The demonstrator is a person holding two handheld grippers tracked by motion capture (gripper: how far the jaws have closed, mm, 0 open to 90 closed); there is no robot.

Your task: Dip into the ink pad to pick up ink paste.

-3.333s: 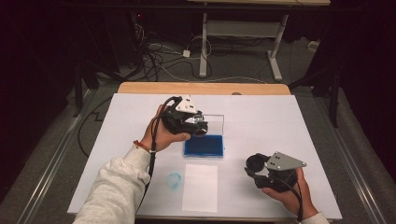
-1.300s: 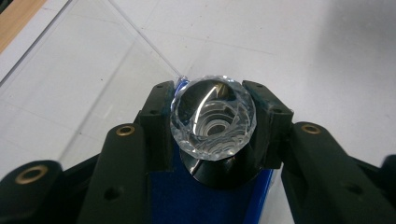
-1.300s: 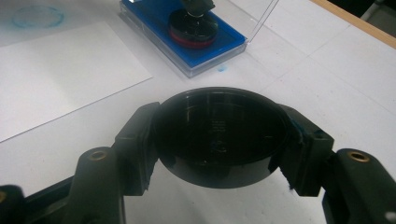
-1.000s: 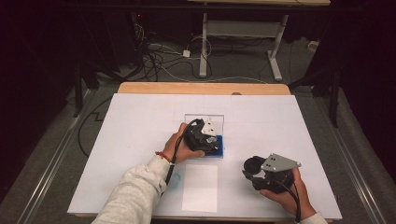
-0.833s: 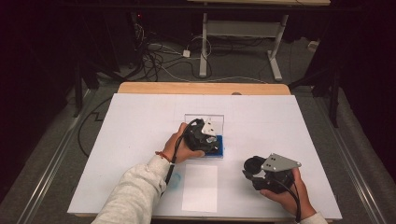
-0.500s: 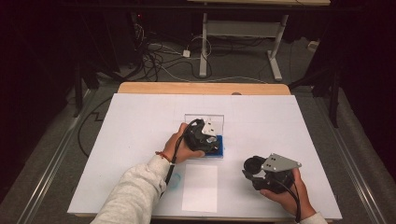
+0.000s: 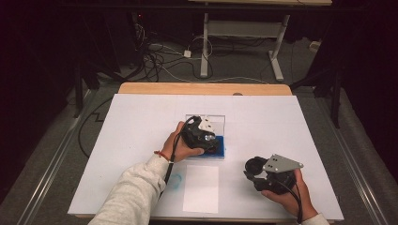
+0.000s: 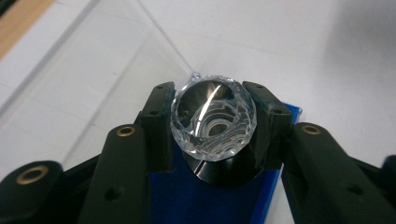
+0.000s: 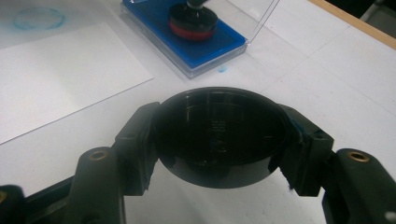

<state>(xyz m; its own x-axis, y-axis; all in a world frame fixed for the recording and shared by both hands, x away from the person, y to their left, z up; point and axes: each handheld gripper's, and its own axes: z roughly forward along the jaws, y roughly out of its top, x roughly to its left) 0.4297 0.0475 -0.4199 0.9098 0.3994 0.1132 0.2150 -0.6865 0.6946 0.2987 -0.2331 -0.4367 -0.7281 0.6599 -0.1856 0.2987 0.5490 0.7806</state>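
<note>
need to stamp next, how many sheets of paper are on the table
1: a white sheet lies near the table's front edge, just in front of the blue ink pad; none seem hidden.

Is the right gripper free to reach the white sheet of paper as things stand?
Probably, though not to pick it up. The sheet lies bare beside the right gripper with nothing between, but its jaws are shut on a black cap.

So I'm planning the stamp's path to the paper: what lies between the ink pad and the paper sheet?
In the high view, just a narrow strip of bare white table separates the ink pad from the paper sheet; nothing lies on it.
</note>
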